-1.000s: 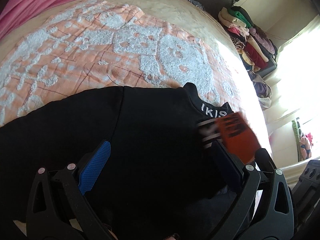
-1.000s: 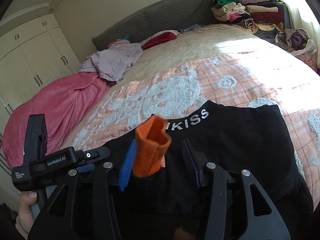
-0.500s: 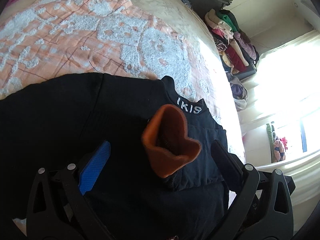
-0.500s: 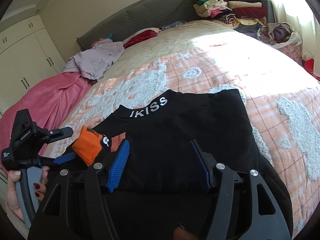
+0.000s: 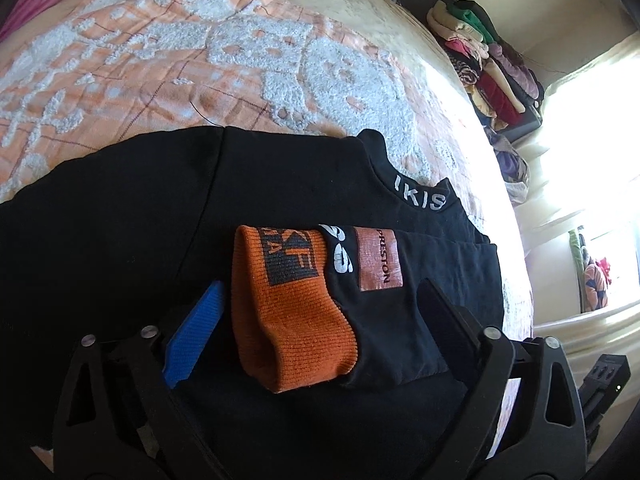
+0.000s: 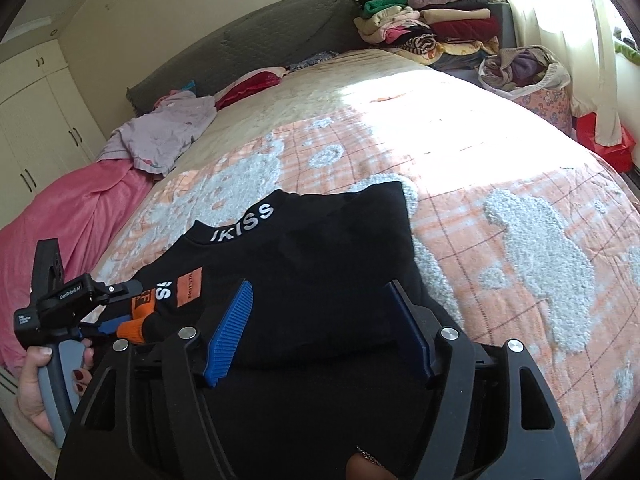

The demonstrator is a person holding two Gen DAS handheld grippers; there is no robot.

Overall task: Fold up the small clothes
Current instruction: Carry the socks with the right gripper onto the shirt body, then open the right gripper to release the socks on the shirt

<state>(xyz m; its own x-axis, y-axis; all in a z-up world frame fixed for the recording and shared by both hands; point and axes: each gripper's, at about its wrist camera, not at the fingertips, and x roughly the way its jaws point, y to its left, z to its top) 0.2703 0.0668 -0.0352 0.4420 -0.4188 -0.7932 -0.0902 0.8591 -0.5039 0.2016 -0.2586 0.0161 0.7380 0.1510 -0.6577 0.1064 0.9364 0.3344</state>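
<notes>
A black sweatshirt [image 5: 280, 184] with white lettering on its collar [image 6: 242, 226] lies flat on the bed. One sleeve, ending in an orange cuff [image 5: 288, 320], is folded across its front. My left gripper [image 5: 320, 286] hangs over that sleeve with the cuff between its jaws. The jaws are closing, and the blue pad [image 5: 196, 336] stands a little clear of the cuff. In the right wrist view the left gripper [image 6: 124, 308] sits at the far left by the orange cuff [image 6: 134, 328]. My right gripper [image 6: 318, 286] hovers over the sweatshirt [image 6: 320, 232] body, jaws opening, holding nothing.
The sweatshirt rests on a peach and white quilt [image 6: 500, 208]. A pink blanket [image 6: 72, 208] and a lilac garment [image 6: 160, 136] lie at the left. Stacked folded clothes [image 6: 432, 28] and a bag of clothes [image 6: 520, 68] stand beyond the bed. A hand [image 6: 36, 392] holds the left gripper's handle.
The right gripper let go of the orange cuff and moved right over the sweatshirt body. The sleeve now lies flat across the front, between the left gripper's jaws, which have narrowed slightly.
</notes>
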